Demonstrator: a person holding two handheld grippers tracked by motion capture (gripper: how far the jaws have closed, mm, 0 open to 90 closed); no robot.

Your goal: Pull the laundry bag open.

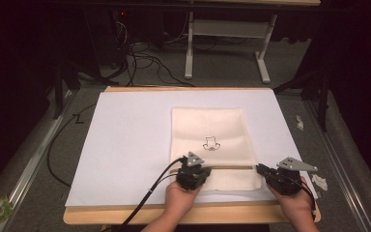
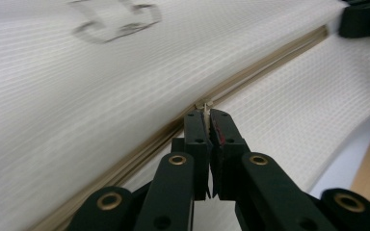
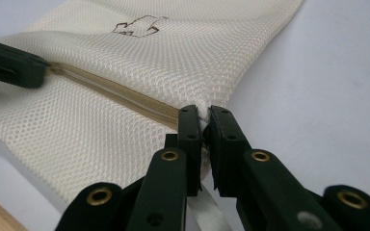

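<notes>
A cream mesh bag lies flat on a white sheet that covers most of the wooden tabletop. The bag sits right of the sheet's middle, its near end close to the person's edge. A small dark outline drawing marks its upper face. A tan zipper runs across the bag near that end.

The left gripper, held in the left hand, is at the zipper towards the bag's left side. In the left gripper view its jaws are pressed nearly together on the small pale zipper pull, which stands up between their tips.

The right gripper, held in the right hand, is at the bag's right edge where the zipper ends. In the right gripper view its jaws are closed on the bag's mesh corner, with a sliver of fabric pinched between them.

Some crumpled white scraps lie on the grey floor right of the tabletop, and black cables trail beyond its far edge.
</notes>
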